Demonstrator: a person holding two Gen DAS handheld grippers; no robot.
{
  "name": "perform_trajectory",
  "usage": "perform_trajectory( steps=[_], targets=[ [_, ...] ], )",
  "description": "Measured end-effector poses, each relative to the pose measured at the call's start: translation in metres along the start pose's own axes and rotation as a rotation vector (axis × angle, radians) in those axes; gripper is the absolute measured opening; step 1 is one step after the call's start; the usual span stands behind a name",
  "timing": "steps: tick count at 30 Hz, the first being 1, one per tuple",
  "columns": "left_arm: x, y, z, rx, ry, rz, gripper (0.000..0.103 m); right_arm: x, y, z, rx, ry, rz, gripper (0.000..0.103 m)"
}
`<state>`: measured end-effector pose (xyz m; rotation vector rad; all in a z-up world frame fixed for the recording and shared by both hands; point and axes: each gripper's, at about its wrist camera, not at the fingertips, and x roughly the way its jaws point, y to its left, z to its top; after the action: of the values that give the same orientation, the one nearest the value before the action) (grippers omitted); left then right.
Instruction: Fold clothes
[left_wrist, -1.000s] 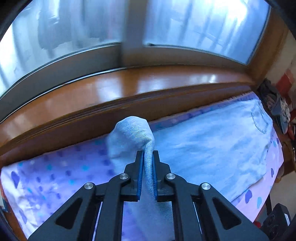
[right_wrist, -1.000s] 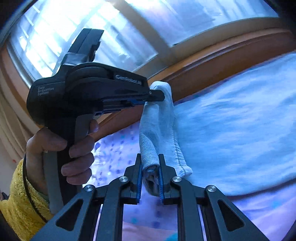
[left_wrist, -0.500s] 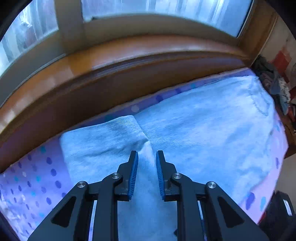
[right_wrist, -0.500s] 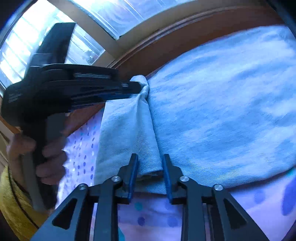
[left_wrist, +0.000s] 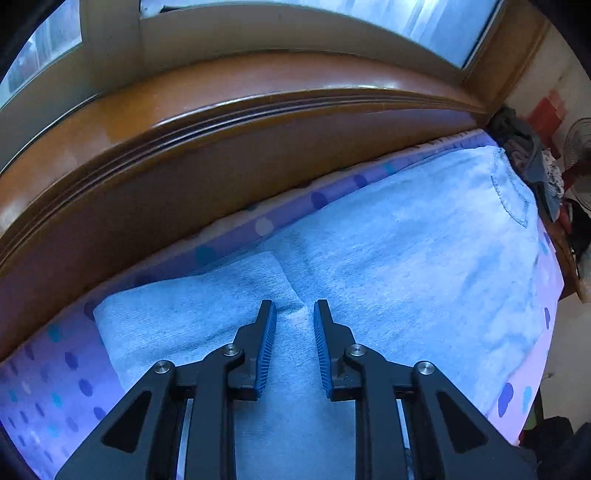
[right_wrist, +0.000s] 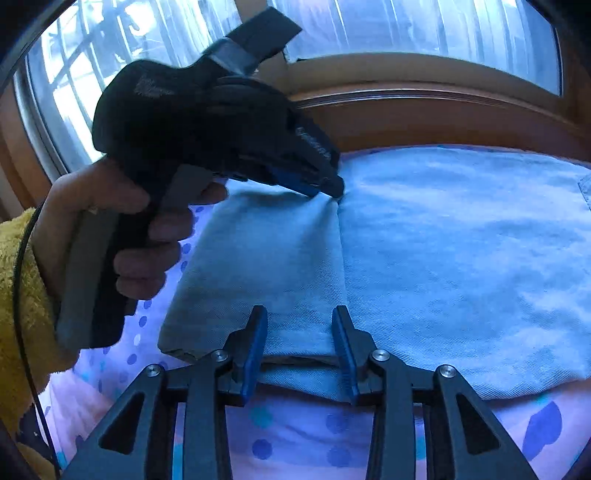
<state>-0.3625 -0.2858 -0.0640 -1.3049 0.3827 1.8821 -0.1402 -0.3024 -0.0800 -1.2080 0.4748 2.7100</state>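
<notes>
Pale blue jeans (left_wrist: 406, 258) lie flat across the bed, back pocket at the far right. One leg end (right_wrist: 266, 266) is folded back over them and lies flat. My left gripper (left_wrist: 294, 314) hovers over the fold's far corner with its jaws opening; a small ridge of denim sits between the pads, unpressed. In the right wrist view the left gripper (right_wrist: 328, 184) points down at that corner, held by a hand (right_wrist: 122, 206) in a yellow sleeve. My right gripper (right_wrist: 298, 317) is at the near hem, jaws opening, with the hem edge lying loose between them.
The bed wears a lilac sheet (left_wrist: 55, 398) with blue dots, showing left of and in front of the jeans. A brown wooden window ledge (left_wrist: 221, 110) runs close along the far side. A heap of dark clothes (left_wrist: 524, 155) lies past the bed's right end.
Both grippers came down and let go of the raised leg end. The denim that hung pinched between the jaws now lies flat on the jeans, and both pairs of jaws stand wider.
</notes>
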Motion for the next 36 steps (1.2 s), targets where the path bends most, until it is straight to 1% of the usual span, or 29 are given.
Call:
perform_trajectory(
  steps=[2, 3, 5, 7, 11, 14, 15, 17, 19, 21, 23, 26, 28, 34, 35, 36],
  targets=[
    [-0.006, 0.001, -0.001, 0.012, 0.000, -0.003, 0.021, 0.000, -0.001, 0.000, 0.021, 0.029, -0.023, 0.052],
    [-0.011, 0.002, -0.002, 0.012, -0.002, 0.002, 0.021, -0.001, -0.001, 0.000, 0.030, 0.039, -0.033, 0.052],
    [-0.025, 0.005, -0.008, 0.022, -0.018, 0.040, 0.021, -0.009, 0.001, -0.002, 0.031, 0.035, -0.045, 0.052],
    [-0.033, 0.009, -0.014, 0.040, -0.023, 0.079, 0.021, -0.017, 0.012, -0.005, -0.012, 0.027, -0.061, 0.052],
    [-0.051, 0.027, -0.033, 0.057, 0.003, 0.112, 0.022, -0.031, 0.048, -0.010, -0.117, 0.006, -0.067, 0.052],
    [-0.053, 0.040, -0.045, 0.055, 0.052, 0.085, 0.023, -0.027, 0.073, -0.010, -0.202, -0.013, -0.079, 0.057],
    [-0.052, 0.043, -0.049, 0.056, 0.065, 0.073, 0.023, -0.025, 0.082, -0.010, -0.231, -0.016, -0.083, 0.057],
    [-0.050, 0.048, -0.055, 0.054, 0.076, 0.052, 0.023, -0.018, 0.097, -0.010, -0.280, -0.017, -0.098, 0.057],
    [-0.048, 0.053, -0.058, 0.039, 0.081, 0.027, 0.023, -0.011, 0.109, -0.010, -0.308, -0.018, -0.132, 0.057],
    [-0.046, 0.060, -0.059, 0.015, 0.081, 0.004, 0.023, 0.004, 0.112, -0.009, -0.304, 0.007, -0.176, 0.057],
    [-0.047, 0.064, -0.062, 0.005, 0.073, -0.014, 0.023, 0.015, 0.109, -0.010, -0.286, 0.027, -0.199, 0.057],
    [-0.050, 0.071, -0.066, -0.003, 0.058, -0.037, 0.024, 0.018, 0.110, -0.012, -0.286, 0.024, -0.225, 0.057],
    [-0.046, 0.071, -0.066, -0.001, 0.062, -0.041, 0.026, 0.019, 0.113, -0.015, -0.299, 0.023, -0.250, 0.057],
    [-0.039, 0.067, -0.064, 0.030, 0.071, -0.036, 0.026, 0.025, 0.116, -0.015, -0.291, 0.033, -0.304, 0.057],
    [-0.038, 0.067, -0.064, 0.032, 0.073, -0.039, 0.026, 0.026, 0.117, -0.015, -0.287, 0.033, -0.313, 0.057],
    [-0.037, 0.069, -0.063, 0.030, 0.075, -0.046, 0.027, 0.027, 0.117, -0.015, -0.285, 0.032, -0.323, 0.054]
  ],
)
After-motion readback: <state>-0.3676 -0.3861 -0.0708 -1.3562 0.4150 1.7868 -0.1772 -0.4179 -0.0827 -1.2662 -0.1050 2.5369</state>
